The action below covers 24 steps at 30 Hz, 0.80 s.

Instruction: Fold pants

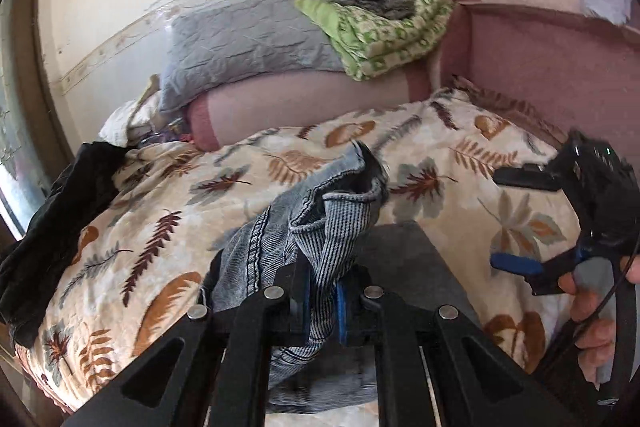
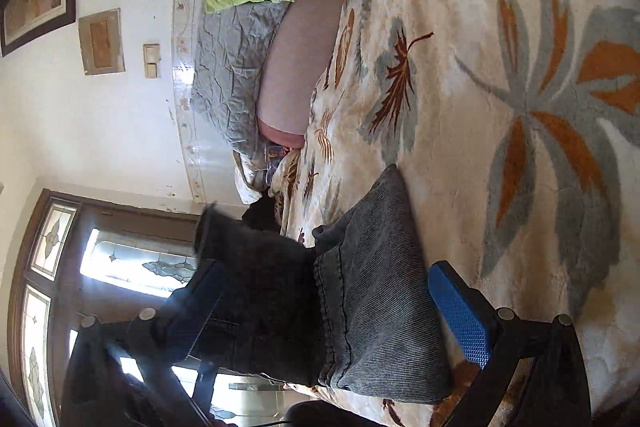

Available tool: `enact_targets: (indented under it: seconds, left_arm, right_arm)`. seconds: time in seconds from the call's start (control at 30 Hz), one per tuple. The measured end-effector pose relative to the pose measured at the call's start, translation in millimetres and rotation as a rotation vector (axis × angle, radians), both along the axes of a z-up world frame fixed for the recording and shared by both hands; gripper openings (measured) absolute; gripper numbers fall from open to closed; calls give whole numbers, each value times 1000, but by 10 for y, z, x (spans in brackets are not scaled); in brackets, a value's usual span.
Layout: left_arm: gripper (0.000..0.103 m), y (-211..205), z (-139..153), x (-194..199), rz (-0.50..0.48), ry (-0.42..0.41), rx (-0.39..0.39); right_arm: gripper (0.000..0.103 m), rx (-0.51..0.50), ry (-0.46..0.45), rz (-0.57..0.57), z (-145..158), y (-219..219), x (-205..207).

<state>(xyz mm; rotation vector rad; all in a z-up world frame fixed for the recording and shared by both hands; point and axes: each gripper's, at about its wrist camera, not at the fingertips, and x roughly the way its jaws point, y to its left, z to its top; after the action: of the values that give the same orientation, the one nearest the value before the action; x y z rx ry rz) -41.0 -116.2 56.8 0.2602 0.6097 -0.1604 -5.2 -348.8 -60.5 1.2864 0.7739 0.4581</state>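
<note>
Left gripper (image 1: 322, 301) clamped on pants (image 1: 320, 223)

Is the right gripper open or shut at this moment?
Open. The right gripper has its blue pads wide apart, with the grey pants between them, unclamped.

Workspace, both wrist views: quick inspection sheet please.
Surface: cream leaf-print blanket spread over the bed.
Job's things: grey-blue ribbed denim pants, bunched, partly lifted off the blanket.
Clutter: black garment at the bed's left edge; folded green patterned quilt with dark clothes on top; grey quilted pillow.
Grippers: left gripper, jaws shut on the pants; right gripper, jaws open, straddling the pants.
Cables: thin black cable beside the hand holding the right gripper.
Surroundings: white wall with framed pictures; stained-glass window.
</note>
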Motion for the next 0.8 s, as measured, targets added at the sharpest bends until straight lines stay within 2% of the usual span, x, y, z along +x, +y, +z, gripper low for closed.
enact_targets:
  seconds: [0.1,0.17,0.27,0.4,0.47,0.53,0.63,0.7,0.73,0.8]
  left_arm:
    - [9,-354,-469,80,-57,140,91]
    - [9,-454,-652,72,-59,201,125]
    - [9,-407,-476,90,-39,199,79]
    - [9,-369,-60,66,-16,122,-3]
    - [9,-371,-20,80,-18,121,-41]
    - [9,-493,-197,98,-34,155,-3]
    - [10,-729,-776,163,-67,298,123]
    - [11,-827,-895,66,-85,243,201]
    - [14,-856,-875,37,-95,236,208]
    - [33,-843,-807,70,-115,272,156]
  right_arm:
    - [103,33,-3,-22,-29,-113,-69]
    - [103,58,2,-34,-55,-168,-100]
    - [103,65,-2,-39,-56,-218,-142]
    - [103,80,-7,-60,-78,-298,-199]
    - [103,88,-7,-64,-77,-307,-204]
    - [103,84,-8,-63,-69,-296,-202]
    - [103,79,-10,-67,-61,-285,-192]
    - [103,77,-8,-72,-63,-293,-202]
    - [103,75,-8,-75,-65,-300,-210]
    - [103,67,-7,-83,-63,-319,-230]
